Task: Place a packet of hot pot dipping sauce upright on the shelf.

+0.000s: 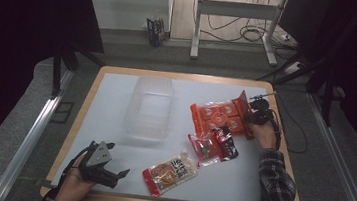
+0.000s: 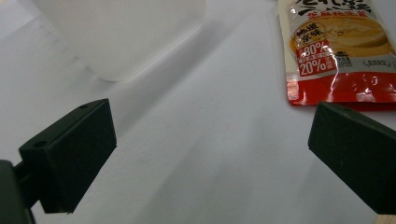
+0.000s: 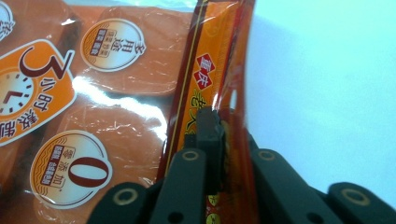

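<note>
floor: grey (image 1: 14,113) | desk frame (image 1: 235,16) by pale wall (image 1: 126,4) | sides dark

Container (image 1: 149,106): you have it on the table (image 1: 118,81), behind the centre, nearer the far edge.
Big packet (image 1: 217,115): right of the container, near the right edge, its right end between your right gripper (image 1: 254,113) jaws.
Two small packets (image 1: 213,145): just before the big packet.
Sauce pouch (image 1: 170,172): near the front edge, right of your left gripper (image 1: 118,176).

Orange multi-pack pouch (image 1: 219,117) lies at the table's right, right edge lifted.
</note>
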A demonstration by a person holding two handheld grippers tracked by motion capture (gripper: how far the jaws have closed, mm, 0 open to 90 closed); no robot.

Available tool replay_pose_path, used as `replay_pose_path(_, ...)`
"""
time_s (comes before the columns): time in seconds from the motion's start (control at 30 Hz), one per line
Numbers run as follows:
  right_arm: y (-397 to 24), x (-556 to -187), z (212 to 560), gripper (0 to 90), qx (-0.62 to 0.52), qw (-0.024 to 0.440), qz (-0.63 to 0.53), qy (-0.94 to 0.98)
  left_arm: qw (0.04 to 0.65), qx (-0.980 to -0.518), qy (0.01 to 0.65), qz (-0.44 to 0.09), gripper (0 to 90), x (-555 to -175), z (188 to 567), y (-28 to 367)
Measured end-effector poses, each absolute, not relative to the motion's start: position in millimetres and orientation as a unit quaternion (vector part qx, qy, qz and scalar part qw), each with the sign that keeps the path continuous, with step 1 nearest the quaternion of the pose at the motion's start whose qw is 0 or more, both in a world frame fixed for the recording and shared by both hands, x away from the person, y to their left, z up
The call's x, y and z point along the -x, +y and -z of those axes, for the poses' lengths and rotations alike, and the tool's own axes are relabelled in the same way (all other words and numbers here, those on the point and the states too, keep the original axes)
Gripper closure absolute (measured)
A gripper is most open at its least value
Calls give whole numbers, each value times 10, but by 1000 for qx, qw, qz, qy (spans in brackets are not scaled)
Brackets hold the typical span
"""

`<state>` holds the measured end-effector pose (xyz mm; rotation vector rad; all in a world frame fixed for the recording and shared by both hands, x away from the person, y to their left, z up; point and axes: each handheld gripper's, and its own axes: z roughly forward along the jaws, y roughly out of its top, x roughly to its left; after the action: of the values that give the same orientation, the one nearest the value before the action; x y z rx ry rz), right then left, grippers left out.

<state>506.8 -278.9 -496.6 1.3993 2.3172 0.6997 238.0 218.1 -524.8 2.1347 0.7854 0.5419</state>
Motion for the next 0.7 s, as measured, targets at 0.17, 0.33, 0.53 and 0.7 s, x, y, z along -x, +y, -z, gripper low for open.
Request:
replay_pose_path(0.17,-2760,-5027,4896,888,-484,189,-245,818,390,-841,308,-213,9,-2380,5250,2176)
replay_pose_path(0.33,-2806,-5003,4758,888,-485,185,-267,812,390,-842,307,-213,9,-2380,5251,2173)
replay_pose_path(0.53,-2812,-4979,4530,888,-479,186,-296,806,389,-842,306,-214,9,-2379,5250,2170)
replay_pose_path(0.7,-2778,-4958,4360,888,-472,187,-313,803,389,-842,306,-214,9,-2378,5250,2170)
